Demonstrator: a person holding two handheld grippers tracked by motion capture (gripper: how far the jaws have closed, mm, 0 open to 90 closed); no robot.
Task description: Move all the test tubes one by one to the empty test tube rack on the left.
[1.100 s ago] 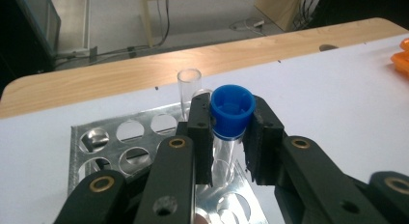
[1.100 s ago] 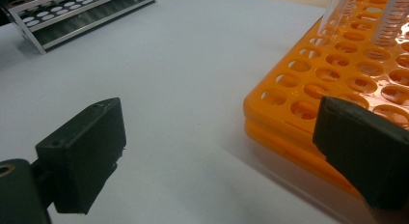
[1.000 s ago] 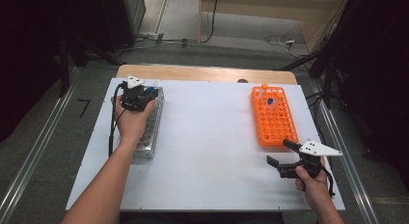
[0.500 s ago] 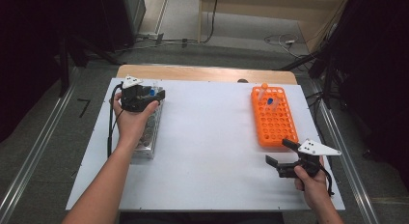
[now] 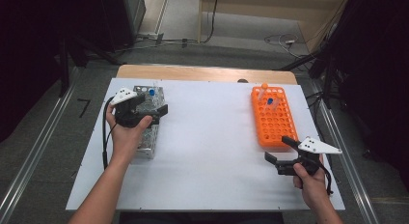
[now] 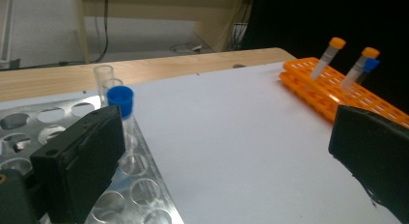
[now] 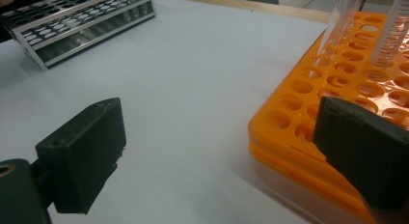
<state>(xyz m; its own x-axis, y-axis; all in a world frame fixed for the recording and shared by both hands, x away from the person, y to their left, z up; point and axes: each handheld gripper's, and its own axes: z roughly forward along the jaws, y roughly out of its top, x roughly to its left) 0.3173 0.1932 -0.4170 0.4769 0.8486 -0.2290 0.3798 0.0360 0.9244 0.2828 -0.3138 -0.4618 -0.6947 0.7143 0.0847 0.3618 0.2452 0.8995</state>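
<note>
A silver metal rack (image 5: pixel 144 137) stands at the table's left, with a blue-capped tube (image 5: pixel 151 92) upright at its far end. My left gripper (image 5: pixel 158 115) hovers over this rack, pointing right. Its jaws have just been opening and stand wide with nothing between them. In the left gripper view the blue-capped tube (image 6: pixel 120 101) stands just beyond the left pad (image 6: pixel 82 161), apart from it. An orange rack (image 5: pixel 272 120) at the right holds capped tubes (image 5: pixel 264 86). My right gripper (image 5: pixel 279 149) rests open just in front of that rack, with nothing between its jaws.
Two clear uncapped tubes (image 6: pixel 103 77) stand behind the blue-capped one in the metal rack (image 6: pixel 29 122). The white table top (image 5: pixel 212 137) lies bare between the racks. A wooden strip (image 5: pixel 202 73) runs along the far edge. The orange rack (image 7: pixel 337 89) sits close beside my right gripper (image 7: pixel 222 154).
The left gripper's jaws have opened and the hand has drawn back toward the near side, away from the blue-capped tube, which stays upright in the metal rack. The right hand has kept still.
</note>
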